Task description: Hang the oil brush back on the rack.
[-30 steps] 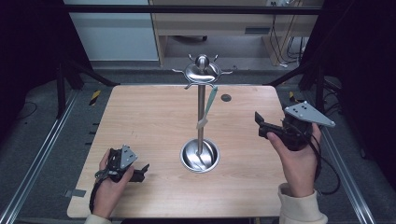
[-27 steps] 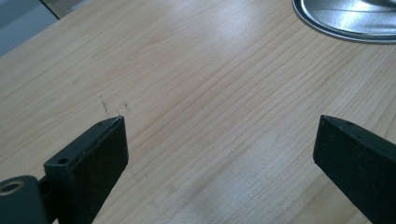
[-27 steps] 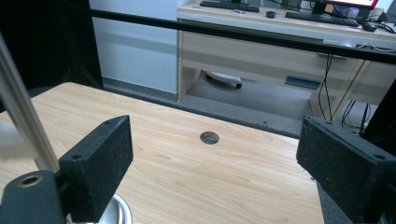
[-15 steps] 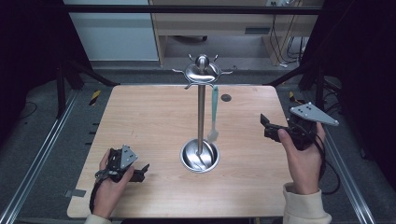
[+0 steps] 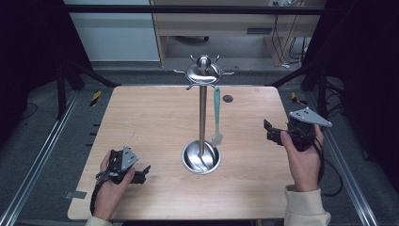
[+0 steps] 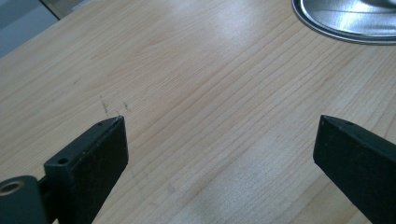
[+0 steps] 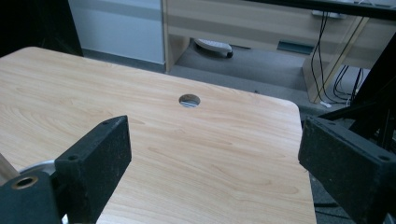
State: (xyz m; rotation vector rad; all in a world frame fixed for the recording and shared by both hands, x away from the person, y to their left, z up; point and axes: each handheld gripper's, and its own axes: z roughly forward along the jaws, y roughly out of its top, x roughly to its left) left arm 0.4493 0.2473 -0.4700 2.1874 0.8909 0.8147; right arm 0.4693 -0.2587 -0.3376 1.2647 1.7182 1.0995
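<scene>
My left gripper (image 5: 141, 173) rests low on the wooden table (image 5: 150, 117) near its front left corner, jaws spread wide with bare wood between them; in the left gripper view the rim of the stand's round steel base (image 6: 348, 21) sits ahead and to the right of the jaws, well apart from them. My right gripper (image 5: 269, 129) is held above the table's right side, jaws likewise parted with nothing between them (its grey three-cornered plate (image 5: 309, 117) is up top). Its jaws point toward the stand; in the right gripper view I see the small round hole (image 7: 189, 100) in the tabletop ahead, and the table's far corner beyond it. Left of the right gripper stands the steel utensil stand (image 5: 203, 113), upright at mid-table, with a teal-handled brush (image 5: 217, 115) hanging from one of its top hooks, its pale head just above the base (image 5: 201, 157).
</scene>
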